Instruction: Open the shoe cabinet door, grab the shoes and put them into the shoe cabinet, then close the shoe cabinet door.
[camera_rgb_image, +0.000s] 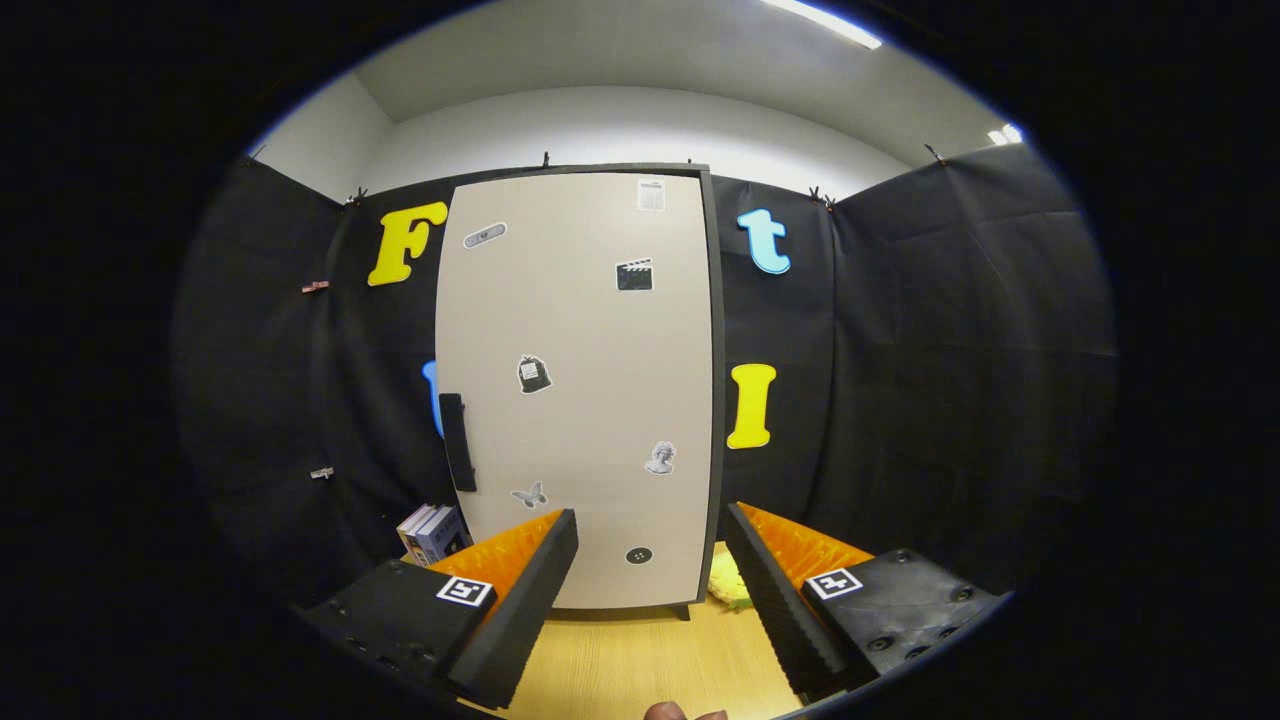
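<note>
We find the gripper (650, 560) with its jaws spread wide apart, holding nothing and touching nothing; the wooden table (640, 660) shows bare between the fingers. Beyond them stands the shoe cabinet (580, 390), upright on the table, its pale door (590, 330) shut flush in the dark frame. A dark handle (457, 442) sits on the door's left edge, and several small stickers dot its face. We cannot see the cabinet's contents. Books (432, 533) stand just left of its base; a yellow object (728, 583), only partly visible, lies at its lower right corner.
</note>
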